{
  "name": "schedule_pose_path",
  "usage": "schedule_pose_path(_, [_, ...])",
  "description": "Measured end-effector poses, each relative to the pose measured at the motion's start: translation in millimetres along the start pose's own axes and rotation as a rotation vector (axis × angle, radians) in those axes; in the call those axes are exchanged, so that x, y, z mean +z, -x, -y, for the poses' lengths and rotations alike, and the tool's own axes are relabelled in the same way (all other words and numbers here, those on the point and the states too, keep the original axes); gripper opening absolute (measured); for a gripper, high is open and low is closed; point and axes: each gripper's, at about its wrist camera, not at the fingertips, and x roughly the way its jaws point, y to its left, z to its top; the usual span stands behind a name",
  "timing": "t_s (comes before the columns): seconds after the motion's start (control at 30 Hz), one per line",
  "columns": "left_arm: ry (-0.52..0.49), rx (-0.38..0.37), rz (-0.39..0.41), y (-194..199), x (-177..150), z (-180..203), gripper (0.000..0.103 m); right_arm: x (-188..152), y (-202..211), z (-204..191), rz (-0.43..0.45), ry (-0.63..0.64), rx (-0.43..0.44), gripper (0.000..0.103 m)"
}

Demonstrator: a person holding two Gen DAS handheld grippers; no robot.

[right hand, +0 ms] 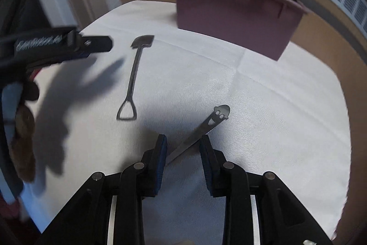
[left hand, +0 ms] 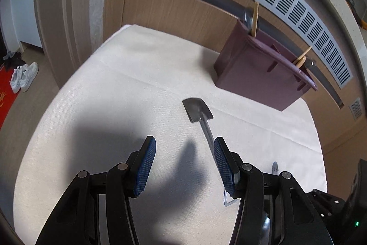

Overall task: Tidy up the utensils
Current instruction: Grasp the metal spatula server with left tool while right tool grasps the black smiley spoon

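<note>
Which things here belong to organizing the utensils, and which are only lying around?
Belongs to the job:
- shovel-shaped spoon
- smiley-face utensil
- purple holder, with wooden utensils inside
- left tool, right tool

Only lying around:
- white sneakers
- red mat
- wall vent

Wide bare stretch of white cloth-covered table [left hand: 96, 93] ahead of my left gripper [left hand: 184, 149], nothing blocking. Dark metal shovel-shaped spoon [left hand: 197, 110] lies just by its right finger. Flat steel smiley-cutout utensil [right hand: 209, 123] sits btwn my right gripper [right hand: 183, 141] fingers. Purple plastic utensil box [right hand: 231, 15] walls off far edge.
</note>
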Motion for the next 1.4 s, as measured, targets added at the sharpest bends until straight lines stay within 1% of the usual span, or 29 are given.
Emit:
schedule_pose_path(0.07, [-0.003,0.002,-0.015,-5.8,1.3,3.3,0.054,-10.8,5.7,13.0,0.004,0.012,-0.01,0.027])
schedule_pose_path(0.13, [-0.003,0.006,-0.021,-11.3,5.5,6.8,0.054,-19.7,10.5,29.8,0.007,-0.009,-0.031,0.028])
schedule_pose_path(0.27, [0.01,0.013,-0.039,-29.1,20.0,16.2,0.054,-30.8,17.8,69.1,0.005,-0.12,-0.07,0.029])
schedule_pose_path(0.37, [0.006,0.03,-0.073,-48.1,33.9,28.7,0.054,-35.7,21.0,82.4,0.014,-0.18,-0.056,0.029])
schedule_pose_path(0.47, [-0.031,0.077,-0.082,-63.7,44.4,41.8,0.054,-39.8,23.6,84.2,0.033,-0.194,-0.041,0.029])
schedule_pose_path(0.57, [-0.078,0.114,-0.088,-74.5,47.8,54.1,0.054,-42.8,23.0,85.0,0.064,-0.203,-0.038,0.029])
schedule_pose_path(0.73, [-0.222,0.123,-0.092,-78.0,34.4,77.1,0.054,-46.5,23.6,92.2,0.09,-0.22,-0.032,0.029])
schedule_pose_path(0.8, [-0.299,0.091,-0.105,-75.0,23.2,86.0,0.053,-46.8,25.1,93.1,0.096,-0.231,-0.035,0.029])
schedule_pose_path(0.9, [-0.404,0.017,-0.125,-63.2,0.8,93.0,0.054,-46.8,26.3,92.0,0.105,-0.23,-0.039,0.029])
schedule_pose_path(0.97, [-0.444,-0.006,-0.133,-55.3,-10.1,92.7,0.054,-46.8,27.2,91.2,0.109,-0.23,-0.038,0.029])
schedule_pose_path(1.03, [-0.45,-0.015,-0.142,-47.8,-17.4,87.2,0.054,-48.2,27.7,91.6,0.112,-0.228,-0.038,0.029])
schedule_pose_path(1.07, [-0.447,-0.007,-0.143,-45.6,-18.5,83.9,0.054,-48.2,27.8,91.5,0.114,-0.231,-0.045,0.029])
schedule_pose_path(1.17, [-0.463,0.08,-0.119,-40.8,-19.5,73.3,0.054,-50.5,30.7,91.3,0.124,-0.235,-0.066,0.029])
schedule_pose_path(1.27, [-0.439,0.128,-0.105,-38.4,-13.0,60.6,0.054,-52.1,34.1,90.5,0.141,-0.236,-0.071,0.029])
schedule_pose_path(1.33, [-0.392,0.102,-0.094,-36.6,-4.5,53.9,0.054,-52.0,34.3,90.7,0.15,-0.238,-0.066,0.029])
schedule_pose_path(1.37, [-0.364,0.077,-0.091,-36.1,-1.3,51.5,0.054,-52.0,34.4,90.6,0.154,-0.241,-0.06,0.029])
schedule_pose_path(1.4, [-0.328,0.034,-0.087,-37.8,7.2,50.6,0.054,-52.0,34.7,90.5,0.156,-0.245,-0.054,0.029])
